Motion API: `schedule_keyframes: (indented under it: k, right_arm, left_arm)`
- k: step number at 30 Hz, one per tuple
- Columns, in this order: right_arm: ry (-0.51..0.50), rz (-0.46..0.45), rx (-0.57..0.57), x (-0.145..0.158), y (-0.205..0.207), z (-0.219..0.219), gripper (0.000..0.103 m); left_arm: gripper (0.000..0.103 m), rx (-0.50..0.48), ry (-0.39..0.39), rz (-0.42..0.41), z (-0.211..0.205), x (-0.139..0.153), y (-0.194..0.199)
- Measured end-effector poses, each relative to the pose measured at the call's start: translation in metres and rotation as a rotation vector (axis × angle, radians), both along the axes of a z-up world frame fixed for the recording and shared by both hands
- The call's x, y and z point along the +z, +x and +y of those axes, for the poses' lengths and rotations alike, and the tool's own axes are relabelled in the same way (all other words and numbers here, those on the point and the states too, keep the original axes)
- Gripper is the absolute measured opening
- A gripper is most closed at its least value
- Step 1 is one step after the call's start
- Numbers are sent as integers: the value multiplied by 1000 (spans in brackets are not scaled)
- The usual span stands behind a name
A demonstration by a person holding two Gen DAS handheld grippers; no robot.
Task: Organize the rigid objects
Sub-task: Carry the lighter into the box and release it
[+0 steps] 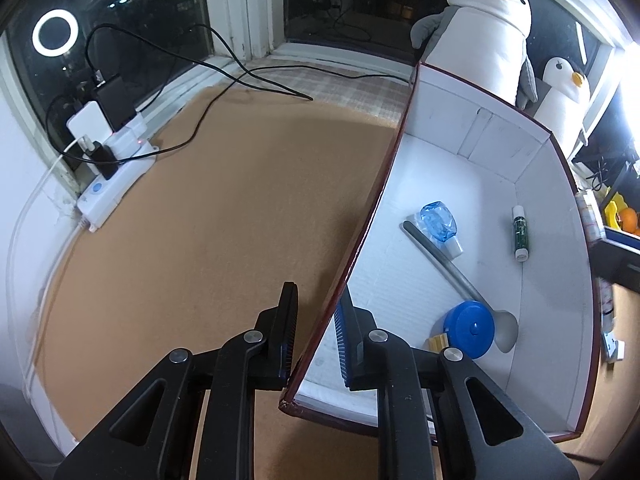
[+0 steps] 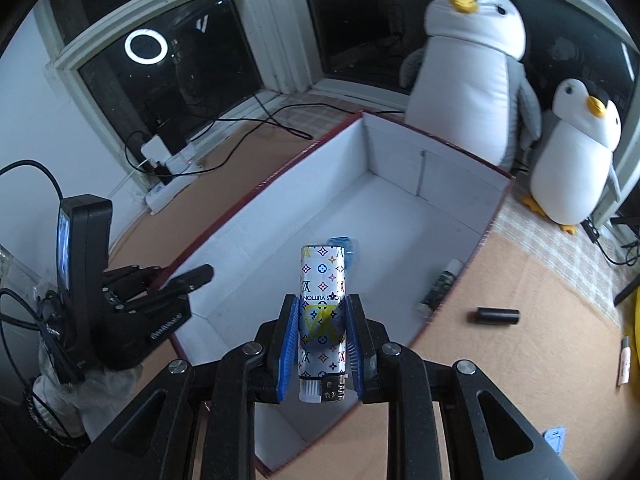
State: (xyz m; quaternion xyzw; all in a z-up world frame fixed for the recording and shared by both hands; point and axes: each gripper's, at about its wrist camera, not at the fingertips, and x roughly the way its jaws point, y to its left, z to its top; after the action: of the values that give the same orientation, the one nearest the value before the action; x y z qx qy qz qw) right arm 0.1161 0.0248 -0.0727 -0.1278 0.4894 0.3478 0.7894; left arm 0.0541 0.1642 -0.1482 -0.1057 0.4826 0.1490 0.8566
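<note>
My right gripper [image 2: 322, 320] is shut on a white patterned lighter [image 2: 322, 300] and holds it above the near end of the white box [image 2: 280, 208]. My left gripper [image 1: 316, 320] straddles the box's left wall [image 1: 372, 224], one finger outside and one inside; a gap shows on each side of the wall. In the box lie a blue clear bottle [image 1: 438, 224], a grey spoon [image 1: 452, 268], a blue round case [image 1: 472, 328], a yellow block [image 1: 438, 342] and a green tube [image 1: 520, 232]. A black cylinder [image 2: 496, 315] lies on the brown mat right of the box.
Two plush penguins [image 2: 468, 72] stand behind the box. A power strip with chargers and cables [image 1: 108, 172] sits at the left by the window. A small white stick [image 2: 625, 364] and a blue item [image 2: 554, 440] lie on the mat at the right.
</note>
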Motion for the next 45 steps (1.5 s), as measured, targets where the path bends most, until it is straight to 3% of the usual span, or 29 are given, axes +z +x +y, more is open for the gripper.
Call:
schedule_keyframes:
  k: [10, 24, 28, 45]
  right_arm:
    - [-39, 43, 16, -22, -4, 42, 21]
    - [-66, 74, 1, -42, 2, 55, 21]
    - [-58, 65, -27, -41, 4, 50, 42]
    - [12, 37, -77, -17, 9, 18, 46]
  left_arm:
    - [15, -11, -21, -18, 3, -1, -2]
    - [15, -22, -39, -32, 6, -3, -3]
    - [15, -22, -40, -31, 7, -4, -2]
    - [15, -20, -25, -19, 3, -4, -2]
